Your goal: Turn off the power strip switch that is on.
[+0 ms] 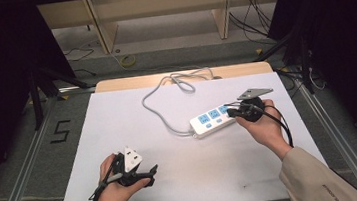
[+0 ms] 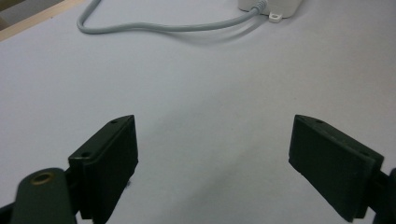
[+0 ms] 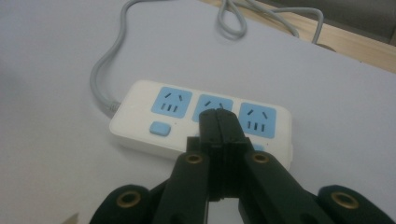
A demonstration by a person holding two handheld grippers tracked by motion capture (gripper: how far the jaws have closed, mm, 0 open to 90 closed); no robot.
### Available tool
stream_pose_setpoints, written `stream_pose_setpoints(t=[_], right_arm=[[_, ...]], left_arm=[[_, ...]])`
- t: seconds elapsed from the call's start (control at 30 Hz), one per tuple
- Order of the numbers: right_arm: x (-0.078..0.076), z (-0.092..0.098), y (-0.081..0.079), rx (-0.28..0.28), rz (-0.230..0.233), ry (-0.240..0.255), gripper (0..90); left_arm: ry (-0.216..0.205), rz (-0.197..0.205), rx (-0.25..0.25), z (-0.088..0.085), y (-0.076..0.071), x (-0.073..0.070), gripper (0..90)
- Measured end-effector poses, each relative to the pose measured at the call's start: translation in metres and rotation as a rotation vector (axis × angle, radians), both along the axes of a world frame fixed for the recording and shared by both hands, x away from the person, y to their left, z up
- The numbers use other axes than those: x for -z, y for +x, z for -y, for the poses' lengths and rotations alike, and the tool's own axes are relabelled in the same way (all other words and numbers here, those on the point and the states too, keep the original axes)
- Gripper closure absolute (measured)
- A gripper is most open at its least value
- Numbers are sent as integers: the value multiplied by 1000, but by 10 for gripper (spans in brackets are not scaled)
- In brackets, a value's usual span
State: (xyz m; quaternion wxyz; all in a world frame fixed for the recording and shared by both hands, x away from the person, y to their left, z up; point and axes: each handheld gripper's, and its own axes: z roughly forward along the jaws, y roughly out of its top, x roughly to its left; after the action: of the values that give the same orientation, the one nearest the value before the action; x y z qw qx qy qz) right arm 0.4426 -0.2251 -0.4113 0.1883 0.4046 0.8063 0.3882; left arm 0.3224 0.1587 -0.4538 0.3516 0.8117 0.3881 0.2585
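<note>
On the white table sheet: work surface for both hands.
Power strip: white, three blue sockets, lying flat at right of centre; its grey cord loops off toward the far edge.
Right gripper: jaws pressed together with nothing between, tips over the middle socket.
Left gripper: jaws wide apart, empty, at the near left, well apart from the strip.

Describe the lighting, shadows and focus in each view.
High view: table evenly lit, surroundings black. Left gripper view: near black pads blurred, cord casts a soft shadow. Right gripper view: power strip fairly sharp, the shut right gripper dark and soft.
</note>
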Motion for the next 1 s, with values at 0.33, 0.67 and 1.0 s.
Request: stream_pose_setpoints(t=[0.33,0.67,1.0], right_arm=[[-3,-5,5,-6,-16,-15,900],[-6,-13,11,-15,-27,-29,900],[-7,-18,15,-17,-36,-38,900]], left_arm=[[1,0,2,1,0,0,152],[1,1,2,1,0,0,152],[-1,0,4,1,0,0,152]])
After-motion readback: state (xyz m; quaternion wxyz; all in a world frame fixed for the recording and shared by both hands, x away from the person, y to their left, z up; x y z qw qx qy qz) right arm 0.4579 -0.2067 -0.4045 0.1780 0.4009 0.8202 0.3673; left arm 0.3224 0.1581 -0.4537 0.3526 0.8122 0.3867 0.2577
